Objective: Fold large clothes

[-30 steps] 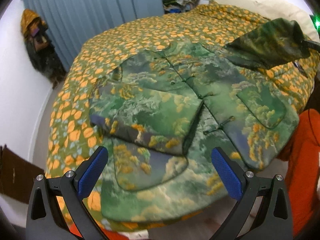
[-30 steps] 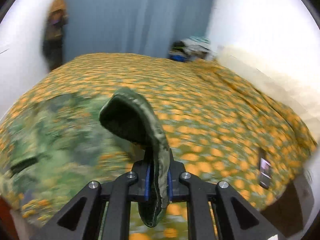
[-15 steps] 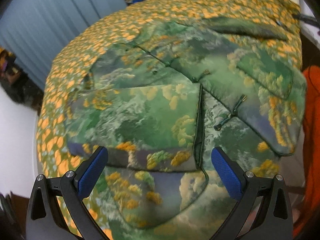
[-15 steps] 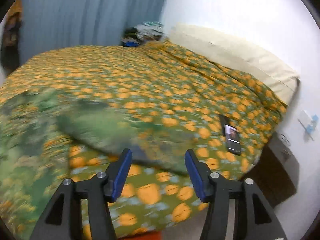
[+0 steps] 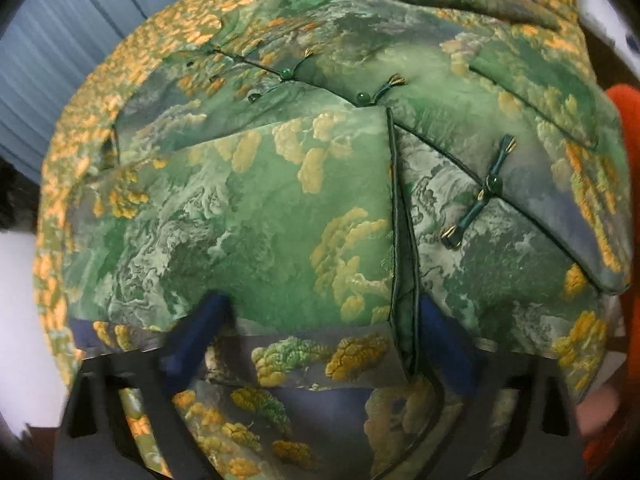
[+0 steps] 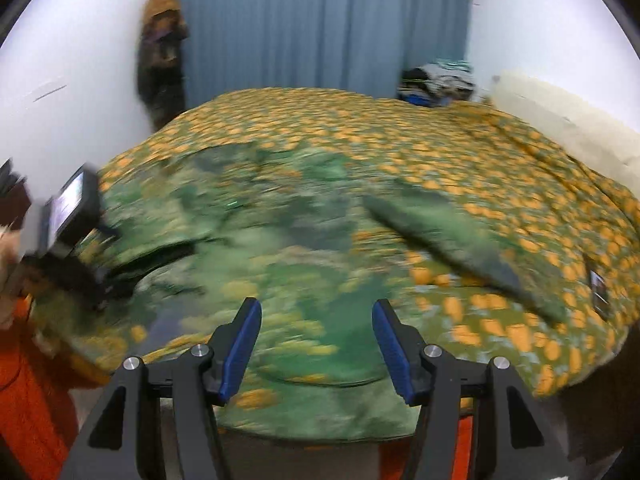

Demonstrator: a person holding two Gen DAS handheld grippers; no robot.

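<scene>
A green brocade jacket with yellow cloud patterns and knot buttons lies flat on the bed. Its left sleeve is folded across the front. My left gripper is open, low over the jacket's hem, with its blue pads at the folded sleeve's lower edge. In the right wrist view the jacket is blurred and its other sleeve lies stretched out to the right on the bedspread. My right gripper is open and empty above the hem. The left gripper also shows in the right wrist view.
The bed has an orange-flowered green bedspread. A phone lies near its right edge. Clothes are piled at the far corner, a cream pillow is at the right. Blue curtains hang behind. The person wears orange.
My right gripper let go of the sleeve, which now lies out on the bedspread, and swung back left. My left gripper dropped close to the jacket's hem.
</scene>
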